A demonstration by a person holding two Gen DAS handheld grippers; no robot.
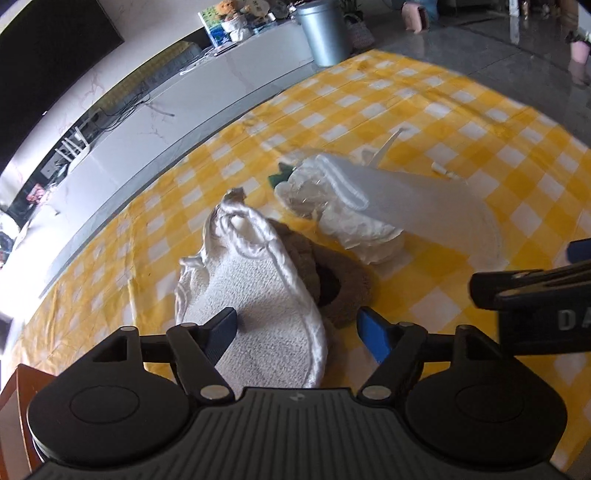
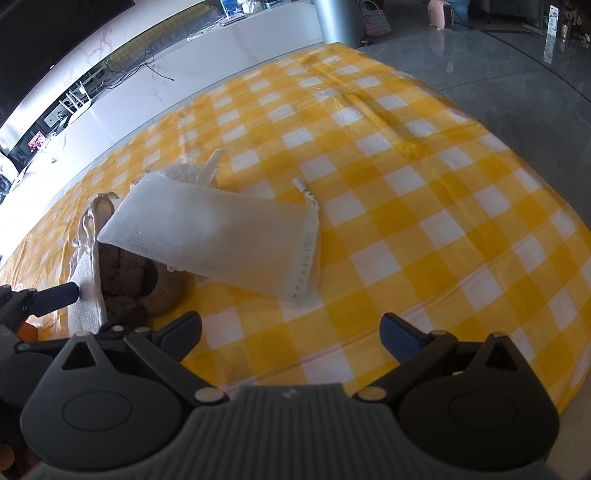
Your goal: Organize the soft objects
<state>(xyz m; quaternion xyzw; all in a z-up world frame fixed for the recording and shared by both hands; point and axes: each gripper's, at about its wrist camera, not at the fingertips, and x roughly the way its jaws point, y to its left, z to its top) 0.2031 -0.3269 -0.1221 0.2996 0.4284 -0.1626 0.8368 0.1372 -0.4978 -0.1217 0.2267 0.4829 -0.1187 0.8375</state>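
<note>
Left gripper (image 1: 297, 328) spread wide, clasping nothing, hovering low over the near end of a white terry cloth pouch (image 1: 258, 306); left finger over the cloth, right blue-padded finger just beside the brown plush item (image 1: 343, 291). Pouch lying flat on the yellow-and-white checked tablecloth (image 1: 443, 122), its braided white cord (image 1: 255, 225) bunched at the far end. Brown plush item tucked under the pouch's right edge, touching it, dark opening facing up. Farther and to the right, a frosted plastic zip bag (image 1: 424, 206) lying on its side, crumpled white stuffing (image 1: 358, 225) spilling from its left mouth, a scrap of green (image 1: 280, 177) just beyond. Right gripper (image 2: 290, 332) likewise released and gaping, held above bare cloth at the near edge, well apart from the bag (image 2: 218, 236). In the right wrist view, bag overlapping the plush item (image 2: 147, 280), zip strip (image 2: 306, 254) along its right side; left gripper's finger (image 2: 55, 295) against the pouch (image 2: 86, 288) at the left edge. Beyond the table, a grey metal bin (image 1: 325, 33) and a long white marble counter (image 1: 184, 99).
</note>
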